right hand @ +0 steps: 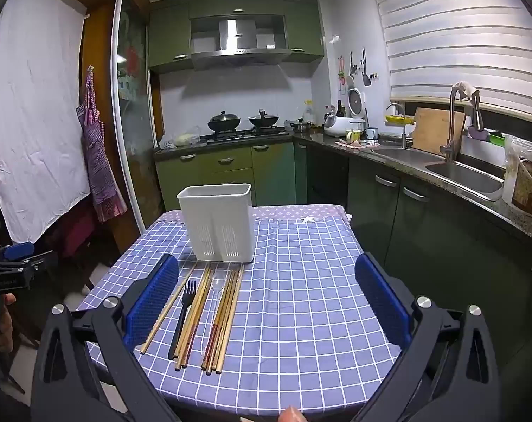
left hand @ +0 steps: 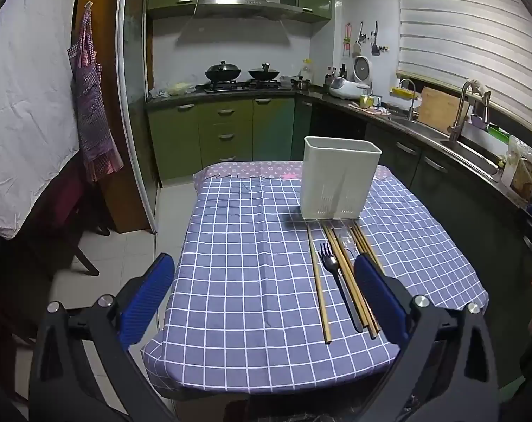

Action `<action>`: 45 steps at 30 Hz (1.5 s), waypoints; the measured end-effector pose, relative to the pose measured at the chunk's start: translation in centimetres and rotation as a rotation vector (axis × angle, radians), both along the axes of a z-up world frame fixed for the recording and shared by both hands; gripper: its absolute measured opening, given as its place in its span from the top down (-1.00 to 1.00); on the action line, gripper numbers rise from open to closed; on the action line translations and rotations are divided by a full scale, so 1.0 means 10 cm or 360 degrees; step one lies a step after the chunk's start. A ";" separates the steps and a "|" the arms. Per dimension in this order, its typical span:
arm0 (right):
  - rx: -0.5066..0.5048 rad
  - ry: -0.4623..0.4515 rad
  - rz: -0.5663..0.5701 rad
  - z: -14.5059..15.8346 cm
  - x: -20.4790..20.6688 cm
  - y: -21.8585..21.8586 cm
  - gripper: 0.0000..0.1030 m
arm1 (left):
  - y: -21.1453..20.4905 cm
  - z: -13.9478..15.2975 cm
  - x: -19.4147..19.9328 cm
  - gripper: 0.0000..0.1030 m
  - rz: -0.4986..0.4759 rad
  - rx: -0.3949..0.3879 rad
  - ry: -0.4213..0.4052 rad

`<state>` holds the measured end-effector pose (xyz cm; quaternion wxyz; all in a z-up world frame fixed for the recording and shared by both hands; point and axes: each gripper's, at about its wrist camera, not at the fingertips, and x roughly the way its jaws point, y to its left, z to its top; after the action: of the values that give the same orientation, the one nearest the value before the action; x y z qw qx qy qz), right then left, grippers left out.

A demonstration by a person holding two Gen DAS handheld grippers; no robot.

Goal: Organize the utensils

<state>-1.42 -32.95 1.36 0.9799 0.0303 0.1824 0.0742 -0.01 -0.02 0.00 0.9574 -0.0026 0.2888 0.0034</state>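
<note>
Utensils are laid out on the table [right hand: 301, 299] before the holder [right hand: 218, 223], with nothing yet picked up.

The table, draped in a blue checked cloth, is seen from its near edge; the white holder is stood upright toward the far side, probably so its open top can be reached from above. Just in front of it the chopsticks [right hand: 227, 316], a black fork [right hand: 183, 313] and a clear spoon [right hand: 215, 299] are lined up side by side, handles toward the viewer, presumably for easy lengthwise grasping. The left gripper [left hand: 264, 290] and the right gripper [right hand: 266, 290] are both held spread wide and empty above the near edge. The spoon is shown clearly only in the right view, being partly hidden behind a blue finger in the left view. The left gripper itself is also caught from outside at the right view's left edge.
</note>
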 end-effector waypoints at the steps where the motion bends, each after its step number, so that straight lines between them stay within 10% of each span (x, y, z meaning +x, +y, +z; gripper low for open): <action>1: 0.0003 0.0003 0.0002 0.00 0.00 0.00 -0.92 | 0.00 0.00 0.00 -0.89 0.0000 -0.0002 -0.0001; 45: -0.0035 0.0060 -0.0001 -0.15 0.17 0.06 -0.92 | 0.02 -0.14 0.12 -0.89 0.0029 -0.0003 0.0083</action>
<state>0.24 -32.40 -0.17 0.9766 0.0209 0.2017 0.0714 1.15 0.22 -1.43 0.9495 -0.0061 0.3136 0.0120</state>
